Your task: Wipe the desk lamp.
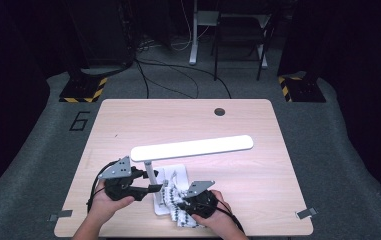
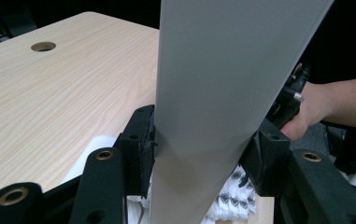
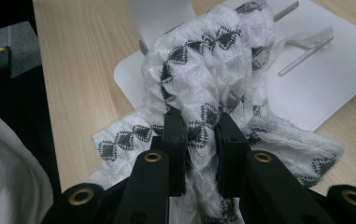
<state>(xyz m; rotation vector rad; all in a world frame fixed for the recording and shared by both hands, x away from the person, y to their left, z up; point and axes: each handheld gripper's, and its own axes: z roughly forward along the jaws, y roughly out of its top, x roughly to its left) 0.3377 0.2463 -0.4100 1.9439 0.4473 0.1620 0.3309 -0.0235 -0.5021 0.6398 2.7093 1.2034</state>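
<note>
A white desk lamp stands on the wooden table [image 1: 258,190], its long head [image 1: 193,147] level above a thin stem [image 1: 151,174]. My left gripper [image 1: 154,187] is shut on that stem [image 2: 213,93], one black pad [image 2: 143,140] pressed against each side. A white cloth with black diamond marks [image 1: 172,192] lies bunched over the lamp's flat white base [image 3: 325,79]. My right gripper [image 1: 183,205] is shut on a fold of the cloth [image 3: 203,60]. In the right gripper view the fabric is pinched between the pads of the gripper [image 3: 199,126].
A round cable hole [image 1: 220,111] sits near the table's far edge. Two small clips [image 1: 305,213] are fixed at the front corners. Beyond the table, cables, a stand leg and yellow-black taped bases [image 1: 83,90] lie on the grey floor.
</note>
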